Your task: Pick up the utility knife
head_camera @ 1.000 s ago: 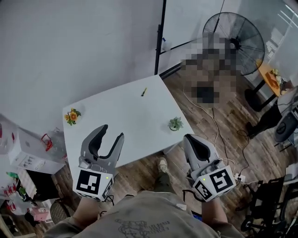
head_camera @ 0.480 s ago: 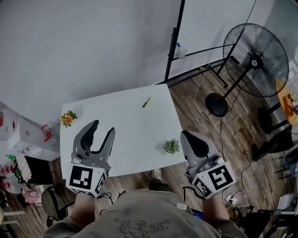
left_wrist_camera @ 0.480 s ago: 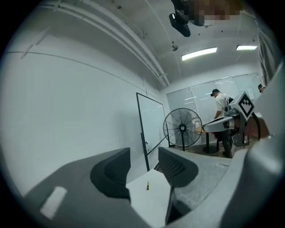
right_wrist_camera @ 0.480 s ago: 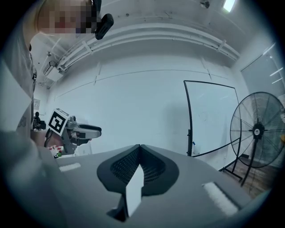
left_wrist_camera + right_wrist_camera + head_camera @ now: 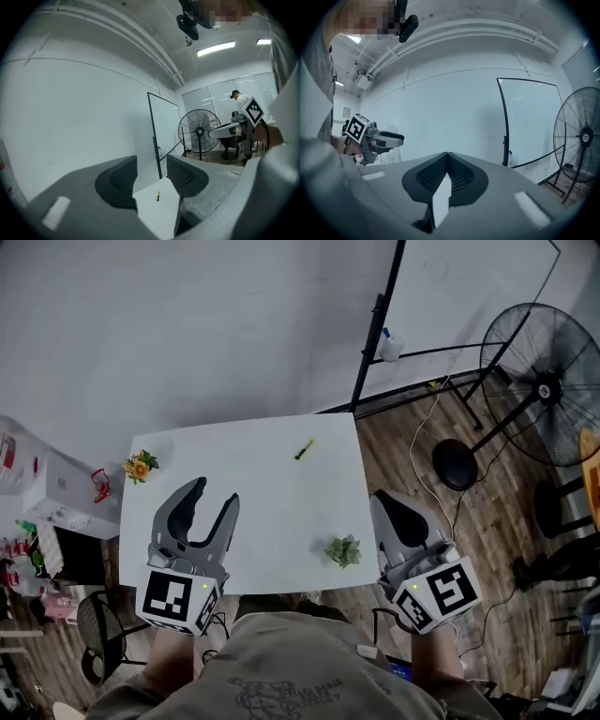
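Note:
The utility knife (image 5: pixel 305 449) is a small dark and yellow stick lying near the far right of the white table (image 5: pixel 262 484). It also shows between the left jaws as the utility knife (image 5: pixel 158 195). My left gripper (image 5: pixel 212 502) hangs open over the table's near left part, with nothing between its fingers. My right gripper (image 5: pixel 386 505) is shut and empty, held off the table's right edge above the floor. Both are well short of the knife.
A small green plant (image 5: pixel 343 550) stands near the table's front right corner. An orange flower (image 5: pixel 141 467) sits at the far left corner. A standing fan (image 5: pixel 544 381) and a whiteboard stand (image 5: pixel 375 343) are to the right. Boxes and clutter (image 5: pixel 37 512) lie to the left.
The view has swung: the table now sits closer and more central, and the fan has slid to the right edge. Both grippers keep the same pose, left open, right shut.

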Demonstrator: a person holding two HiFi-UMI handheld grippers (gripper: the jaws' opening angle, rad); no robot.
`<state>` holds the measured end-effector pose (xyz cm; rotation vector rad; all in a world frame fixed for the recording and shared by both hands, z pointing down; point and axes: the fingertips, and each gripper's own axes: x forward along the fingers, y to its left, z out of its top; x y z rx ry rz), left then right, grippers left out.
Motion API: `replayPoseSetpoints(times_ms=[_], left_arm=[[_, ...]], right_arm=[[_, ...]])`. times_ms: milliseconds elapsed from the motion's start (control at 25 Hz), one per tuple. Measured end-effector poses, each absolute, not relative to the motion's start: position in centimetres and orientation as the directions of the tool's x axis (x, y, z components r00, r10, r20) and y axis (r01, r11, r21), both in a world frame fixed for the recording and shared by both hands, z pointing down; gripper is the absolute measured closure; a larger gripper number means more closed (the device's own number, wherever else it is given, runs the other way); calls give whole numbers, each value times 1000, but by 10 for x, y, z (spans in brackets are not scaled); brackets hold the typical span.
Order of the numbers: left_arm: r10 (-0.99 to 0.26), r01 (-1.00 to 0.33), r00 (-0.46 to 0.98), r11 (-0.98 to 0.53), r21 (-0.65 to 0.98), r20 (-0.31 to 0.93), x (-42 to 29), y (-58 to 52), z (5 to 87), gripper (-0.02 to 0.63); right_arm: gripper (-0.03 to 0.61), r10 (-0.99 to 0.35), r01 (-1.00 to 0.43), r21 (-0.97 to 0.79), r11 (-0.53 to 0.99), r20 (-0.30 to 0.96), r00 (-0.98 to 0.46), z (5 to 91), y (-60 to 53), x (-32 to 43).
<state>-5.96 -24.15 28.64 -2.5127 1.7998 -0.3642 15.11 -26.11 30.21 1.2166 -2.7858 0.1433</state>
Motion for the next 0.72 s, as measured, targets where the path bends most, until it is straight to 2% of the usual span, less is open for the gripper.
replayPoseSetpoints(times_ms=[280, 720], left_arm=[[-936, -922, 316, -342, -181, 157, -66, -256, 281, 408], [-903, -900, 387, -414, -135, 188, -88, -275, 294, 408]], right_arm=[[550, -706, -718, -47, 694, 151, -692, 306, -278, 134], [550, -741, -765, -78, 639, 205, -640, 321, -288, 111]])
